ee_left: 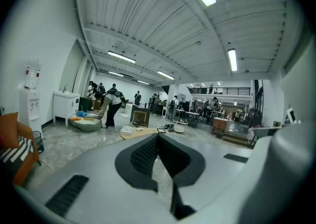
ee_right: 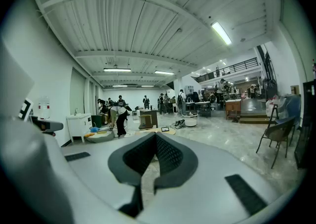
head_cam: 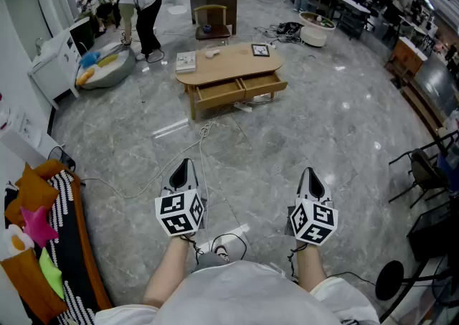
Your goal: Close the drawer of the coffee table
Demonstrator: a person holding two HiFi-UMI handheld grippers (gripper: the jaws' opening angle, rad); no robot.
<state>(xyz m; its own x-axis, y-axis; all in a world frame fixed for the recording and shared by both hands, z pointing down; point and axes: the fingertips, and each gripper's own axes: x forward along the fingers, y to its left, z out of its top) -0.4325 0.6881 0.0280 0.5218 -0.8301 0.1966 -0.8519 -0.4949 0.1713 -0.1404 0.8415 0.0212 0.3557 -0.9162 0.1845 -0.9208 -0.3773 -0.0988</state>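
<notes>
The left hand-held gripper [head_cam: 183, 166] and right hand-held gripper [head_cam: 310, 173] are both closed on nothing. The open drawer [head_cam: 219, 92] of the counter [head_cam: 229, 62] is well ahead of them. Likely risks: catching the cable [head_cam: 205, 131] lying between, or an off-centre push jamming the drawer.

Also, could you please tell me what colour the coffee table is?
Light tan wood; the coffee table shows best in the head view.

Floor [head_cam: 337, 130]: grey glossy marble, we note.
Cable [head_cam: 204, 132]: white, trailing across that floor.
Wooden chair [head_cam: 213, 21]: near a bending person [head_cam: 145, 8].
Folding chair [head_cam: 423, 169]: black, at our right.
</notes>
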